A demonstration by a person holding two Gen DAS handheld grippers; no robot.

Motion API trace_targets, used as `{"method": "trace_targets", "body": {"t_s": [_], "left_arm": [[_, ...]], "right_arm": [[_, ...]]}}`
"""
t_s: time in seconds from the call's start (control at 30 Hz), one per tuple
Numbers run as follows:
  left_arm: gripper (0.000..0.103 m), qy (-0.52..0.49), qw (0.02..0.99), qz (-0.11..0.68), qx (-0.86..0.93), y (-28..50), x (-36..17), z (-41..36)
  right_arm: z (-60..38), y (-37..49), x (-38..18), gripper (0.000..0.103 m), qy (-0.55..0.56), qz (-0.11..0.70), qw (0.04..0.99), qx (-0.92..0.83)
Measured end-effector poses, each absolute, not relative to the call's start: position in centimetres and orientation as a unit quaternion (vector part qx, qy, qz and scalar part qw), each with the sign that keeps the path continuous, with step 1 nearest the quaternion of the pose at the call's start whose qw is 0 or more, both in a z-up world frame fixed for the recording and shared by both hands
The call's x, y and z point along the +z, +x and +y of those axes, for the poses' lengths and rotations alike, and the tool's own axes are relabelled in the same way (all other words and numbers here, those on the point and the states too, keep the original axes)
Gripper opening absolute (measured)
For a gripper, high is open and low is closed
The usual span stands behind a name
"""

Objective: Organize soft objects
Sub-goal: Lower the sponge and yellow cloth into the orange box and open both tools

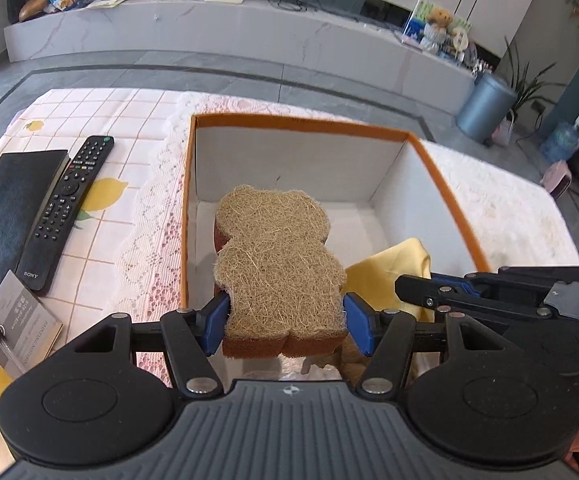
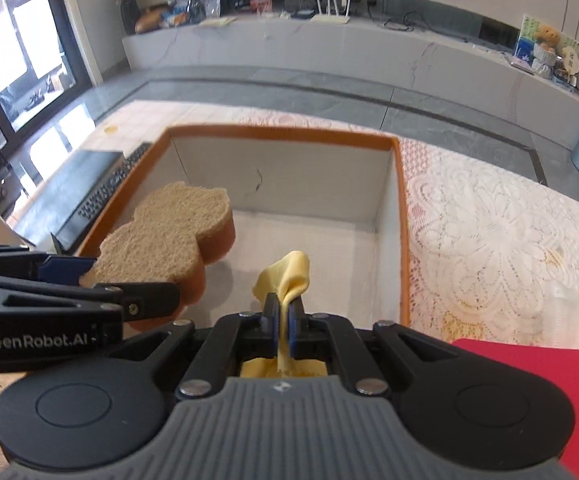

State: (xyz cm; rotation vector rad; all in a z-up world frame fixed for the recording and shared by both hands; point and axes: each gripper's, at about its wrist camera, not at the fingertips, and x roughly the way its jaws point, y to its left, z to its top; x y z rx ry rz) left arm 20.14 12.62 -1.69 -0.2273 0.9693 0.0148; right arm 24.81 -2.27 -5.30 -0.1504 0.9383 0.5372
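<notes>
My left gripper (image 1: 285,320) is shut on a bear-shaped brown sponge (image 1: 277,264) with a fibrous tan top, held above the near left part of an orange-rimmed white box (image 1: 433,168). The sponge also shows in the right wrist view (image 2: 165,244). My right gripper (image 2: 284,320) is shut on a yellow cloth (image 2: 289,276), held over the near edge of the same box (image 2: 401,216). In the left wrist view the cloth (image 1: 393,264) and the right gripper (image 1: 417,286) sit just right of the sponge. The box floor looks bare.
A lace cloth (image 2: 489,232) covers the table right of the box. Left of the box lie a black remote (image 1: 65,208), a black notebook (image 1: 5,216) and a card with a pen (image 1: 17,320). A red object (image 2: 529,360) lies near the right.
</notes>
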Motion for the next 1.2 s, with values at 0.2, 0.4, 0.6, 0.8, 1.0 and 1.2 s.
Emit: {"method": "trace_targets", "body": {"t_s": [0.2, 0.4, 0.6, 0.8, 1.0, 1.2], "left_arm": [[0.071, -0.095, 0.871, 0.481, 0.013, 20.9, -1.8, 12.1], [0.075, -0.083, 0.872, 0.481, 0.015, 21.0, -1.8, 11.9], [0.079, -0.107, 0.879, 0.465, 0.014, 20.5, -1.6, 12.5], [0.088, -0.131, 0.891, 0.436, 0.01, 19.7, -0.2, 13.1], [0.074, -0.15, 0.899, 0.412, 0.001, 17.6, 1.9, 13.4], [0.064, -0.159, 0.912, 0.377, -0.006, 14.2, 3.9, 12.8]], "right_arm": [[-1.7, 25.2, -6.0, 0.006, -0.099, 0.451, 0.851, 0.25], [-1.9, 25.4, -6.1, 0.008, -0.103, 0.454, 0.85, 0.248], [-2.7, 25.4, -6.0, 0.033, -0.09, 0.454, 0.851, 0.248], [-3.0, 24.7, -4.8, 0.051, -0.087, 0.438, 0.857, 0.257], [-3.2, 22.5, -2.3, 0.059, -0.098, 0.409, 0.867, 0.268], [-5.2, 18.8, 0.6, 0.064, -0.074, 0.378, 0.881, 0.274]]}}
